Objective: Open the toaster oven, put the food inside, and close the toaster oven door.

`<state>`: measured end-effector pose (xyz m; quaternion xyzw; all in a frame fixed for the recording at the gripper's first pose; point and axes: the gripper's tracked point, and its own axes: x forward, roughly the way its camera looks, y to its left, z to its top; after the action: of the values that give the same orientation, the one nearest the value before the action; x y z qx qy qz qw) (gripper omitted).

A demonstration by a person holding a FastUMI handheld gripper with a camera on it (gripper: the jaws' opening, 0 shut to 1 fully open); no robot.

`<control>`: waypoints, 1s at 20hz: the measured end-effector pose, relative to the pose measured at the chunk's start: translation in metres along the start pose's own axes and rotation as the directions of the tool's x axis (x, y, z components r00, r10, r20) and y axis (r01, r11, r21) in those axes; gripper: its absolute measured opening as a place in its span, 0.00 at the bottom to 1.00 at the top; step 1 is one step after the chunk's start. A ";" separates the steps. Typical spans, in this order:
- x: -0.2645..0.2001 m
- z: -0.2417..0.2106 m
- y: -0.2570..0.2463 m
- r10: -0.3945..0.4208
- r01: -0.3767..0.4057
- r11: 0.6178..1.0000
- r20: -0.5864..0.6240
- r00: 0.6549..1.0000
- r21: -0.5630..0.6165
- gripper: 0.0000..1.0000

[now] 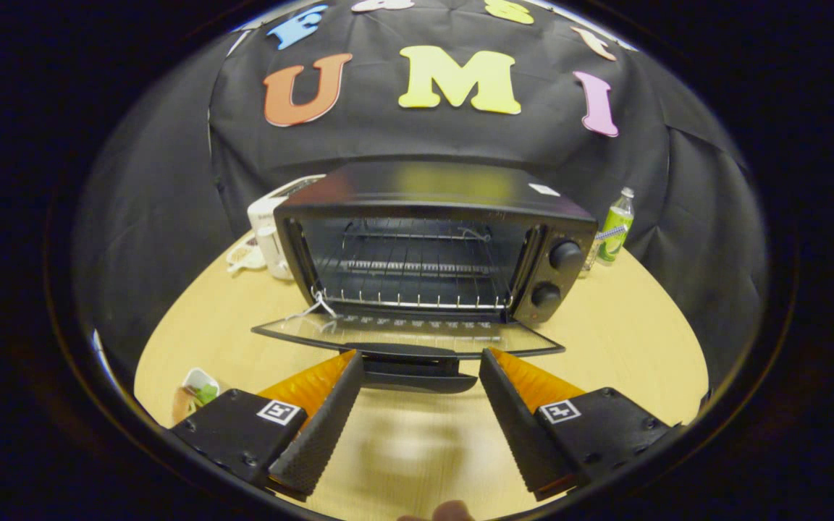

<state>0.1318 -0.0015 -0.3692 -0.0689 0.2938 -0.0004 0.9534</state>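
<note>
Pale wooden counter (627, 340), carrying everything, backed by black cloth booth wall.

Black toaster oven (431, 239) at 12 o'clock from the gripper, well beyond the fingertips, standing open. Wire rack (410, 268) inside, cavity otherwise bare as far as visible. Two round knobs (565, 255) stacked on the control panel at the oven's 3 o'clock side.

Glass door (402, 334) dropped flat toward the gripper, lying near level just above the counter; dark door handle (410, 365) along its near edge, just ahead of and between the fingertips. White string or tie (316, 304) hanging at the door's hinge corner, 9 o'clock side of the opening.

Gripper (420, 365) released: fingers spread wide apart, pressing on nothing, tips level with the door handle's ends; contact with the handle not clear.

White appliance (272, 239) at 10 o'clock from the gripper, tucked beside and behind the oven, kind not clear. Green-labelled bottle (616, 228) upright at 2 o'clock, past the oven's knob side.

Small white dish of food (198, 391) at 9 o'clock, near the counter edge, just beside the left finger's base, with something green and brown in it.

Fingertip of a person's hand (449, 512) at 6 o'clock.
</note>
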 end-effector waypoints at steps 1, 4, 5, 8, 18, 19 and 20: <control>0.001 -0.009 0.000 0.005 -0.005 1.000 -0.017 1.000 0.000 1.00; 0.005 -0.026 0.002 0.025 -0.025 1.000 -0.062 0.998 0.008 1.00; 0.005 -0.028 0.002 0.028 -0.028 1.000 -0.066 0.997 0.005 1.00; 0.004 -0.031 0.002 0.037 -0.038 0.999 -0.084 0.996 -0.009 1.00; -0.109 0.006 0.071 0.508 -0.452 0.857 -0.268 0.818 0.246 1.00; -0.121 0.007 0.081 0.548 -0.470 0.832 -0.297 0.782 0.295 1.00; -0.129 0.008 0.091 0.583 -0.483 0.806 -0.313 0.750 0.343 1.00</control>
<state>0.0256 0.0950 -0.3022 0.1363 0.4888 0.2237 0.8321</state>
